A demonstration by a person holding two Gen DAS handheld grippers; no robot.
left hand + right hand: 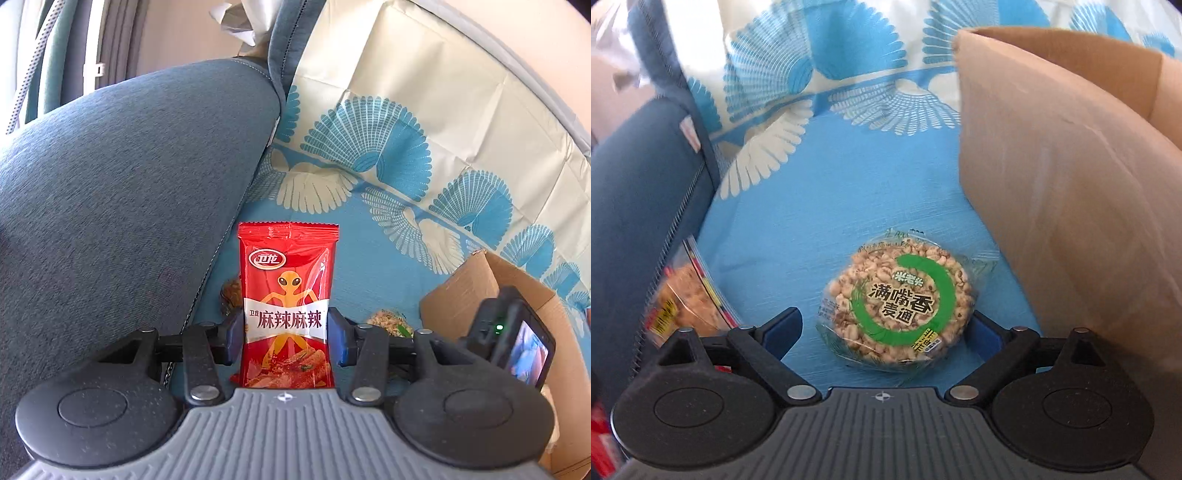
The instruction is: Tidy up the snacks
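Observation:
My left gripper is shut on a red spicy-strip snack packet and holds it upright above the blue patterned cloth. My right gripper is open, with its blue pads either side of a round puffed-grain cake in clear wrap with a green ring label that lies flat on the cloth. The same grain cake shows partly behind the left gripper. The right gripper's body with its small screen shows at the lower right of the left wrist view.
A cardboard box stands open at the right, also in the left wrist view. A blue-grey sofa cushion fills the left. Another clear snack bag lies at the cushion's foot. A brown snack sits behind the red packet.

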